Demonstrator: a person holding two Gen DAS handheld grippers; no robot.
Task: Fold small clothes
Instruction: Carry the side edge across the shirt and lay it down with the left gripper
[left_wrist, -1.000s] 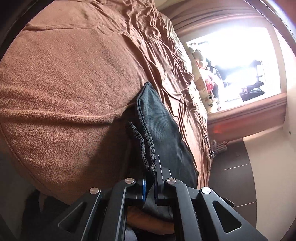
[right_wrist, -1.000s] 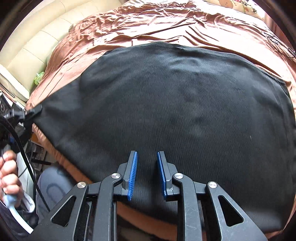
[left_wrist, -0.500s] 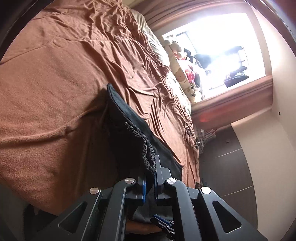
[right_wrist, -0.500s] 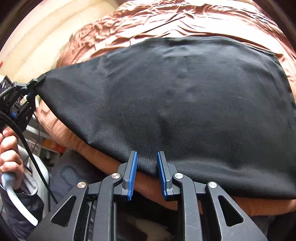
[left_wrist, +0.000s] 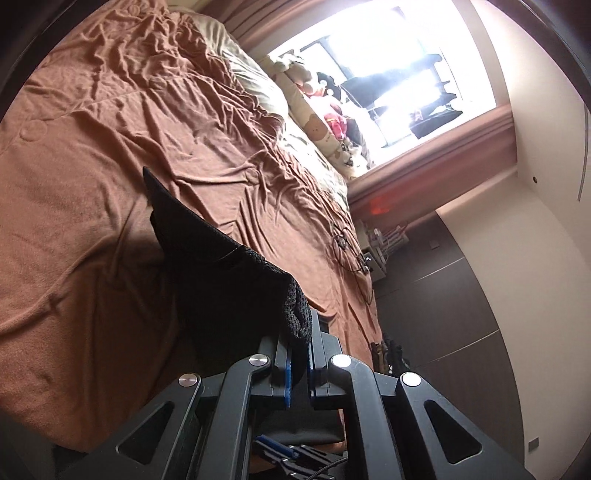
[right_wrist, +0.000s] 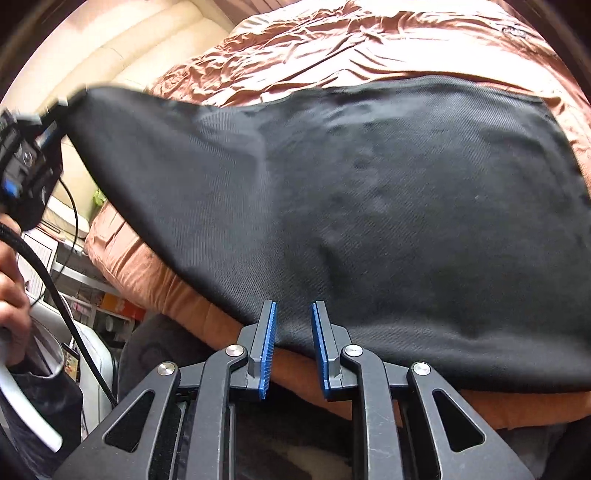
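Observation:
A black knit garment (right_wrist: 388, 206) lies spread on the brown bed. My left gripper (left_wrist: 300, 332) is shut on one corner of the garment (left_wrist: 221, 280) and holds it lifted off the bed; it also shows at the left edge of the right wrist view (right_wrist: 48, 129), with the cloth stretched up to it. My right gripper (right_wrist: 293, 317) is open and empty, its blue pads at the garment's near edge by the bed's edge.
The brown bedspread (left_wrist: 110, 147) is wrinkled, with pillows (left_wrist: 317, 125) and soft toys by the bright window. A cable (left_wrist: 351, 251) lies on the bed's far side. A cream padded headboard (right_wrist: 122, 62) stands at the back left. Clutter (right_wrist: 92, 295) sits beside the bed.
My left gripper has lifted the garment's corner higher and carried it over the bed. My right gripper has drawn back to the garment's near edge and stays open.

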